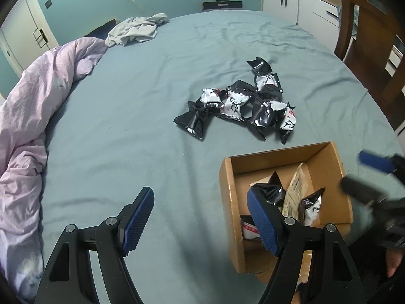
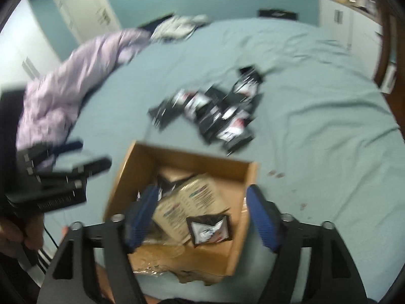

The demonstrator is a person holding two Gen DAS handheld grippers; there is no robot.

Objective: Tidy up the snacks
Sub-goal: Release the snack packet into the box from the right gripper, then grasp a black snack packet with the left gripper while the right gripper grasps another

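Observation:
A pile of black-and-white snack packets (image 1: 243,103) lies on the grey-blue bed sheet; it shows blurred in the right wrist view (image 2: 215,111). An open cardboard box (image 1: 227,197) near me holds a few packets (image 1: 310,209) and a tan pouch (image 1: 297,190); in the right wrist view the box (image 2: 121,177) holds a packet (image 2: 210,230) and the pouch (image 2: 192,202). My left gripper (image 1: 200,220) is open and empty, hovering at the box's left wall. My right gripper (image 2: 202,215) is open and empty above the box.
A lilac duvet (image 1: 33,116) is bunched along the left of the bed. Grey clothing (image 1: 139,30) lies at the far edge. A wooden chair (image 1: 372,43) stands at the right, white cabinets (image 1: 291,2) behind it.

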